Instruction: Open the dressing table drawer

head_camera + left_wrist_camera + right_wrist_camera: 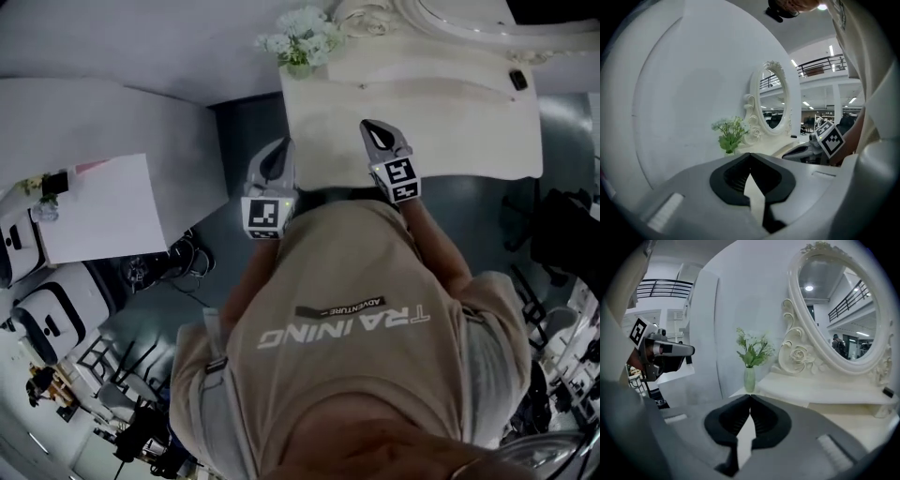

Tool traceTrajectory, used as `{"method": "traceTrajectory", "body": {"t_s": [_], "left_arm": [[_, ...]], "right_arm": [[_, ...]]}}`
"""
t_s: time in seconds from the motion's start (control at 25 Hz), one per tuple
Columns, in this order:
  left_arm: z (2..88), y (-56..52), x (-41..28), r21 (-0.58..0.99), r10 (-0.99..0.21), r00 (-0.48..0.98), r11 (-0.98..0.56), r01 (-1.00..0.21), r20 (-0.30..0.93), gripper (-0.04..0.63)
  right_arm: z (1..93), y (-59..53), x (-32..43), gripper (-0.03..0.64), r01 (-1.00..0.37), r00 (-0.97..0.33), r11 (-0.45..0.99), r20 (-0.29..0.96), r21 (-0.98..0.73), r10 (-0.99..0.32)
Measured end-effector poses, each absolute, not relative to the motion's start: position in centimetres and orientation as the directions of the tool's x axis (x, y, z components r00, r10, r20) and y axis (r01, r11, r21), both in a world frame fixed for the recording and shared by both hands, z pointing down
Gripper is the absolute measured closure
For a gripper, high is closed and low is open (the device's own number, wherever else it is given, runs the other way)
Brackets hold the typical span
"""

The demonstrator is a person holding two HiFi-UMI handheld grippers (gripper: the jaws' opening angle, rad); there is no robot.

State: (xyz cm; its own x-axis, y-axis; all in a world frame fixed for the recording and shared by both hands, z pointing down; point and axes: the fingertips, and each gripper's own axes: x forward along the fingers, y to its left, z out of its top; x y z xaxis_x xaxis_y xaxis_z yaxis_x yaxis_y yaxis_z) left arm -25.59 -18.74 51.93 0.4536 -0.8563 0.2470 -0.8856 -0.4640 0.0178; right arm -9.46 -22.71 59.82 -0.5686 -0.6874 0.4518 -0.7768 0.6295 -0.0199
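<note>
Now the left gripper (283,147) and right gripper (369,126), both closed and empty, have the counter (459,117) at twelve o'clock.

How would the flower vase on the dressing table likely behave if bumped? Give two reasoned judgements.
The vase is slim with bushy flowers spreading above it, so it probably tips easily. It looks like smooth pale glass or ceramic, likely slippery and breakable. It stands near a corner of the dressing table, so it might fall off.
</note>
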Motion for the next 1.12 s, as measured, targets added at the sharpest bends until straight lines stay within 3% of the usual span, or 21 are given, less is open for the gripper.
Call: {"method": "traceTrajectory", "body": {"t_s": [0.32, 0.44, 0.76, 1.12], "left_arm": [[54.2, -21.5, -25.6, 0.065, -0.695, 0.666, -0.677, -0.733, 0.270, 0.589], [54.3, -22.3, -26.3, 0.065, -0.679, 0.680, -0.693, -0.718, 0.276, 0.589], [54.9, -23.8, -27.9, 0.103, -0.673, 0.668, -0.675, -0.730, 0.319, 0.589], [55.8, -24.3, -29.3, 0.104, -0.682, 0.636, -0.648, -0.755, 0.361, 0.589]], "right_arm": [[60.6, -24.2, -11.6, 0.588, -0.862, -0.453, 0.507, 0.476, -0.019, -0.754], [62.2, -25.4, -11.3, 0.581, -0.895, -0.409, 0.444, 0.496, -0.051, -0.766], [67.1, -31.7, -6.6, 0.485, -0.971, -0.227, 0.229, 0.545, -0.065, -0.807], [71.2, -35.4, -6.8, 0.482, -0.973, -0.213, 0.221, 0.598, -0.062, -0.773]]}}
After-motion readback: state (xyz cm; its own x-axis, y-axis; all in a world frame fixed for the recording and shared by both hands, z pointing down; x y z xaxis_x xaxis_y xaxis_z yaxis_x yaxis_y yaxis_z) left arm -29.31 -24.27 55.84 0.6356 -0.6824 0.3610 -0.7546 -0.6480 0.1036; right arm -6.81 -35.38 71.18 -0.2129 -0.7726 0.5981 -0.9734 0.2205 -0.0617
